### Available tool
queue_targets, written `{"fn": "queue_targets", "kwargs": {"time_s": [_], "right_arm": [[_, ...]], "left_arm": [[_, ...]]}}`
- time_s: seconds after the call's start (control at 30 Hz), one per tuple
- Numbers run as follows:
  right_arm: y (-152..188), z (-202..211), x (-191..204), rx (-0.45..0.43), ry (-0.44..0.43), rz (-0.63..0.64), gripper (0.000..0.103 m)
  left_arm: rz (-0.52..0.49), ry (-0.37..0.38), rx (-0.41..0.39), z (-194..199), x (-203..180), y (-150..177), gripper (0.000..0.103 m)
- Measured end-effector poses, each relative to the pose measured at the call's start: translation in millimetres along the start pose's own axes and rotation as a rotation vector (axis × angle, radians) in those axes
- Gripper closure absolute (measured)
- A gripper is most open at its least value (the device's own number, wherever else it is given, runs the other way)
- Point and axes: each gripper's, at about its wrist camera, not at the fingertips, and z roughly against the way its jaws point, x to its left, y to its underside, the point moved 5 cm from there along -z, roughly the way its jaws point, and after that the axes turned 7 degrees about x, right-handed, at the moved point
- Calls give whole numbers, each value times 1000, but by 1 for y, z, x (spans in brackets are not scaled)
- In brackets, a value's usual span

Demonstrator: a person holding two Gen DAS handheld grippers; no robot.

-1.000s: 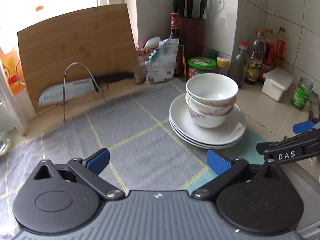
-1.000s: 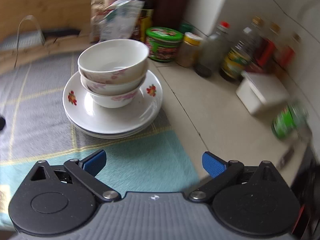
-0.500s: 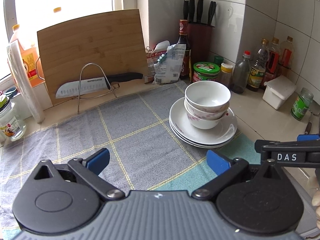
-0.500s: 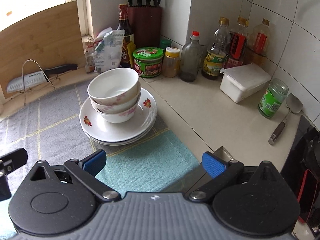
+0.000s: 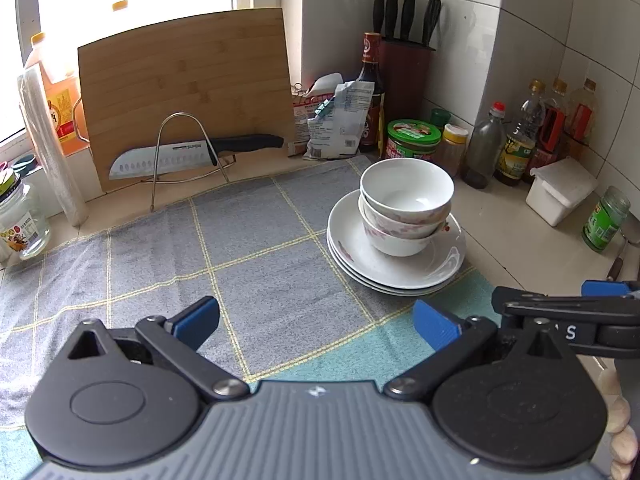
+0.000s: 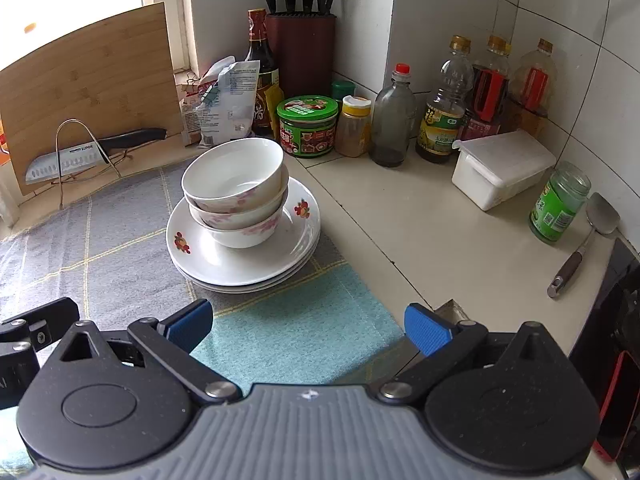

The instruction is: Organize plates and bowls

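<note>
Three white bowls with pink flowers [image 5: 406, 204] [image 6: 236, 188] sit nested on a stack of white plates [image 5: 400, 268] [image 6: 248, 264] at the right edge of a grey checked cloth [image 5: 240, 264] [image 6: 80, 248]. My left gripper [image 5: 316, 320] hangs open above the cloth, well short and left of the stack, with nothing between its blue pads. My right gripper [image 6: 308, 326] is open too, over the teal end of the cloth, in front and to the right of the stack. In the left wrist view the right gripper's arm [image 5: 568, 320] shows at the right.
A bamboo cutting board [image 5: 184, 92], a wire rack with a knife [image 5: 188, 156], a knife block [image 6: 300, 48], jars and bottles [image 6: 444, 108], a white lidded box [image 6: 500, 168], a green jar [image 6: 560, 204] and a spatula [image 6: 584, 240] line the counter's back and right.
Both grippers have pulled back and risen away from the stack, so the bowls and plates look smaller. The dishes have not moved. Both stay open.
</note>
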Motion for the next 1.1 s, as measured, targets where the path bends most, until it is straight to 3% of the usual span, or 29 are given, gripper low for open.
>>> {"fn": "queue_targets", "kwargs": {"time_s": [1.1], "right_arm": [[-2,1,3,-8,-30,22,0]], "left_arm": [[20,7,1,3,-2,0,1]]}}
